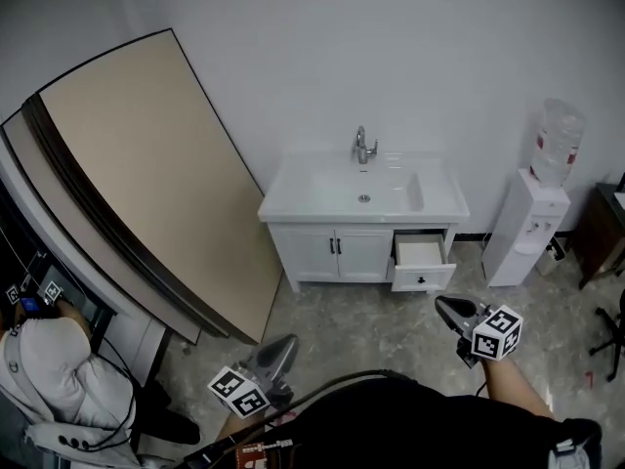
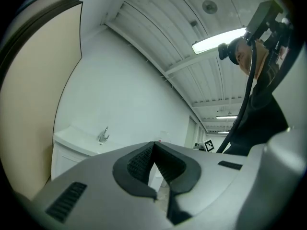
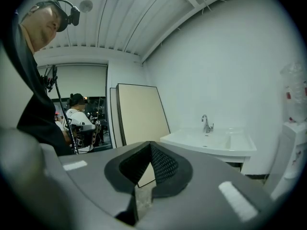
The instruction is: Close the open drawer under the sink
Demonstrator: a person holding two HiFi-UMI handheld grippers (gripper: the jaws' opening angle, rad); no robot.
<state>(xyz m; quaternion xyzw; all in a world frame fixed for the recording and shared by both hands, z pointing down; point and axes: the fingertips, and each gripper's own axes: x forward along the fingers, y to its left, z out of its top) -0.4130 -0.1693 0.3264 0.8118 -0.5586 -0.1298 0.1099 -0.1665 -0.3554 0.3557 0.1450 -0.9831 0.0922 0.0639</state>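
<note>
The white vanity (image 1: 337,252) with sink (image 1: 363,191) and faucet stands against the far wall. Its lower right drawer (image 1: 422,259) is pulled out, showing an empty white inside. Both grippers hover over the stone floor, well short of the vanity. My left gripper (image 1: 281,348) is at bottom centre, its jaws shut with nothing between them. My right gripper (image 1: 447,308) is below the open drawer and apart from it, also shut and empty. The left gripper view shows its tips (image 2: 153,143) met, with the sink (image 2: 72,138) far left. The right gripper view shows its tips (image 3: 150,143) met, with the sink (image 3: 211,140) ahead to the right.
Large beige boards (image 1: 146,164) lean on the wall left of the vanity. A water dispenser (image 1: 532,218) stands right of it, then a dark cabinet (image 1: 601,233). A seated person (image 1: 59,360) is at bottom left. A chair base (image 1: 613,340) shows at the right edge.
</note>
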